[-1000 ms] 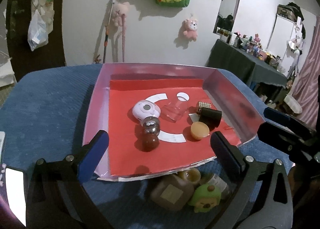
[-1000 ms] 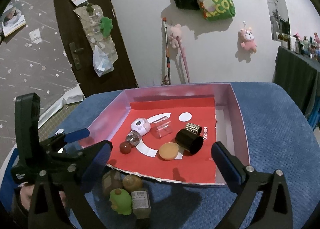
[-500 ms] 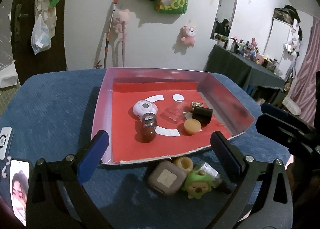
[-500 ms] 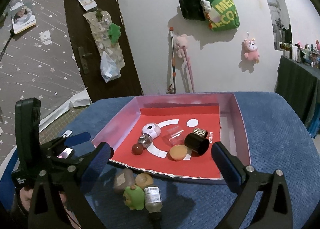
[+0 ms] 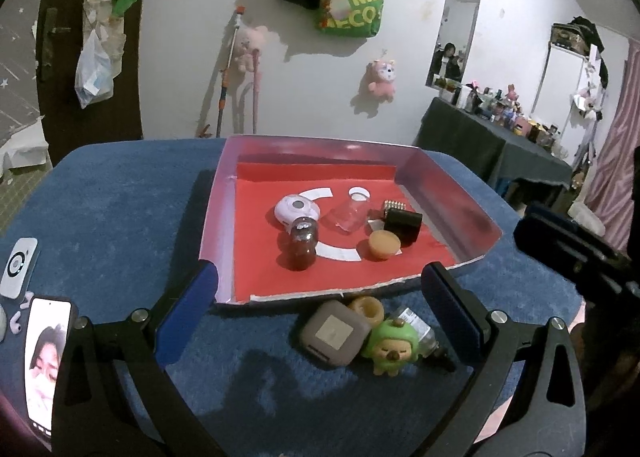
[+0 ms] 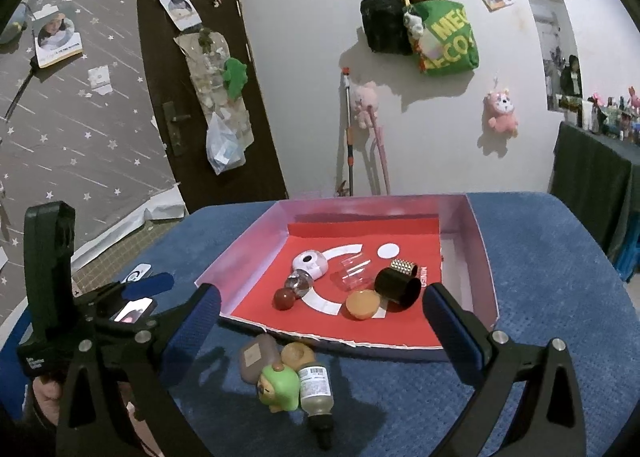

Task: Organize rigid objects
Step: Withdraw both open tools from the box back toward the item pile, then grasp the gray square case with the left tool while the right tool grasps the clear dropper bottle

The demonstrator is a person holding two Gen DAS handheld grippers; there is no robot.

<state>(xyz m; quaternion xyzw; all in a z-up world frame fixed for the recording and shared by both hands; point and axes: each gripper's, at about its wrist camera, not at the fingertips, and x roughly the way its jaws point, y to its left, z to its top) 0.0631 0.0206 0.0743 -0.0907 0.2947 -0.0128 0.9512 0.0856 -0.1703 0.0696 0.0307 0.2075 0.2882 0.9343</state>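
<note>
Four loose rigid things lie on the blue counter (image 5: 120,217) just ahead of the wide-open, empty left gripper (image 5: 316,297): a taupe square plastic case (image 5: 334,333), a tan round cap (image 5: 366,307), a green rubbery figurine (image 5: 390,345) and a small glass dropper bottle (image 6: 316,383). The bottle looks fragile and slippery; grip its labelled body. The right gripper (image 6: 320,317) is equally wide. Beyond sits the red-lined tray (image 5: 224,217).
</note>
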